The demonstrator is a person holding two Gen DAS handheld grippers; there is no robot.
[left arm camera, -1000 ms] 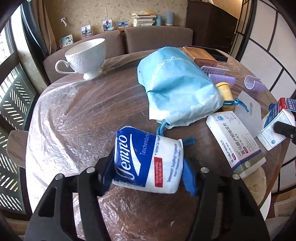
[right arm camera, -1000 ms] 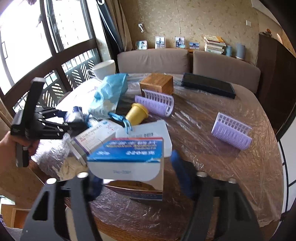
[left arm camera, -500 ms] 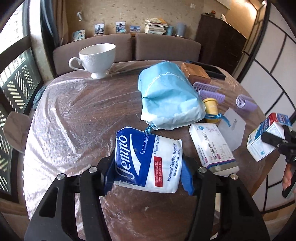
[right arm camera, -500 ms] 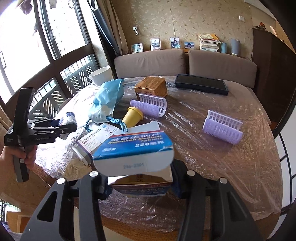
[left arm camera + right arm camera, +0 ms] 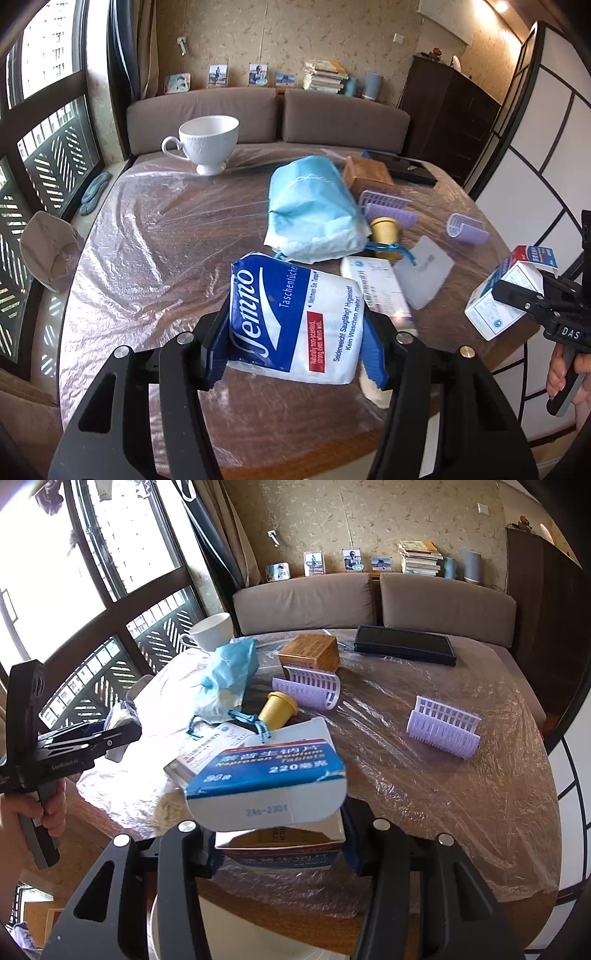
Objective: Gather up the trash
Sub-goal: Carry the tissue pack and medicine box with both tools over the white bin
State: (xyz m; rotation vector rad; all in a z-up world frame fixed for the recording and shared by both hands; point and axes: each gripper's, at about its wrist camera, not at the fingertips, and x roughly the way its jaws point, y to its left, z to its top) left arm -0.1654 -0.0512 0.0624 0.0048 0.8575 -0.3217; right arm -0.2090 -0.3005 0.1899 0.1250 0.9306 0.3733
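My left gripper (image 5: pixel 295 345) is shut on a blue and white tissue pack (image 5: pixel 295 317), held clear above the table. In the right wrist view that same left gripper (image 5: pixel 122 727) shows at the left with the tissue pack (image 5: pixel 120 712), gripped by a hand. My right gripper (image 5: pixel 279 843) is shut on a blue and white medicine box (image 5: pixel 269 794) with its flap open, lifted near the table's front edge. The left wrist view shows the right gripper (image 5: pixel 517 299) and the medicine box (image 5: pixel 506 295) at the far right. A white container's rim (image 5: pixel 177 934) shows below the right gripper.
On the plastic-covered round table (image 5: pixel 147 229) lie a light blue bag (image 5: pixel 314 210), a second white medicine box (image 5: pixel 376 284), a yellow cup (image 5: pixel 384 229), purple curlers (image 5: pixel 443 727), a wooden box (image 5: pixel 310 651), a dark tray (image 5: pixel 402 646) and a white teacup (image 5: pixel 208 142). A sofa stands behind.
Both grippers have risen with their loads. The tissue pack has lifted off the table and the left view has swung up; the medicine box has moved up and toward the table's edge.
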